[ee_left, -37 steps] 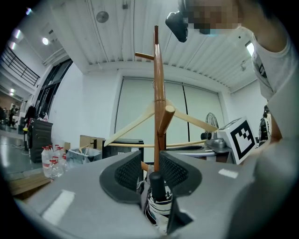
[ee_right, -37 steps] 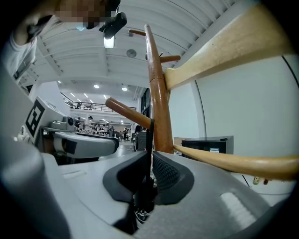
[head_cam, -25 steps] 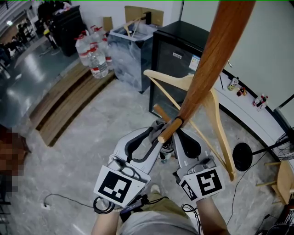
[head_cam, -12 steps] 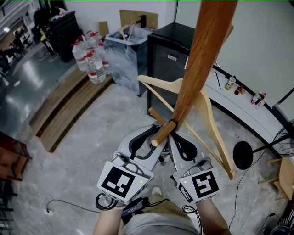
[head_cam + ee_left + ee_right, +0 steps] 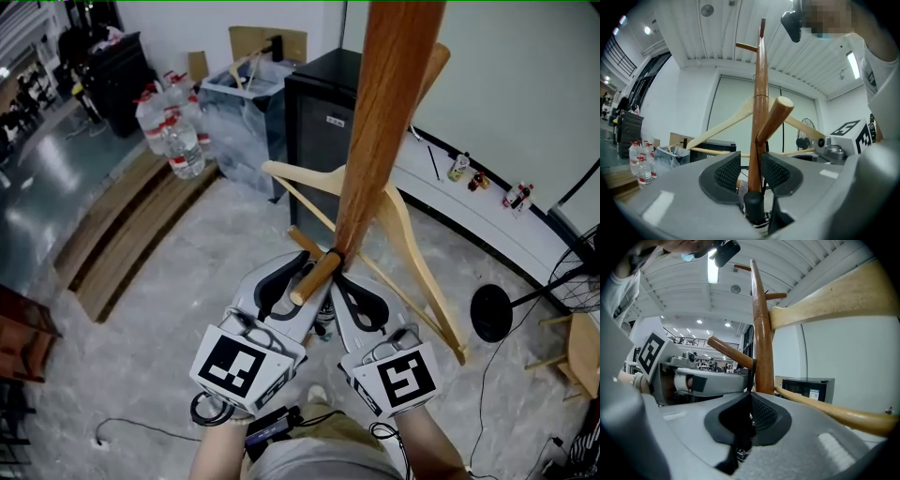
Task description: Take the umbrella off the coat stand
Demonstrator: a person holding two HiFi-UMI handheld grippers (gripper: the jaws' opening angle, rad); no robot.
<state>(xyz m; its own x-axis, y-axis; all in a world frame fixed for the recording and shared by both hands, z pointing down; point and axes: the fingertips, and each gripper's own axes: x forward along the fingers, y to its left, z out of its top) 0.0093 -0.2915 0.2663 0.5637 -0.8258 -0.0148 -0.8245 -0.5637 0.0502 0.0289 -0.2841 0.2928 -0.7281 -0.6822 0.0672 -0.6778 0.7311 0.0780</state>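
A brown wooden coat stand (image 5: 375,141) rises in front of me, with a short peg (image 5: 314,278) pointing towards the grippers. The umbrella hangs under that peg by a thin black strap (image 5: 751,376); its black end (image 5: 753,206) shows low between the left jaws, and a little of it (image 5: 324,323) shows between the two grippers. My left gripper (image 5: 289,281) is open, one pad on each side of the pole's line and neither pressing. My right gripper (image 5: 345,286) is shut on the strap just below the peg. A pale wooden hanger (image 5: 412,253) hangs on the stand behind.
A black mini fridge (image 5: 314,122) stands right behind the stand, with a clear bin (image 5: 234,112) and water bottles (image 5: 169,131) to its left. A fan's round base (image 5: 489,314) sits at the right. Wooden boards (image 5: 122,234) lie along the left floor.
The head view has swung, so the pole now looks more upright. Both grippers stay at the peg; the left one has shifted a little and its jaws stand slightly wider.
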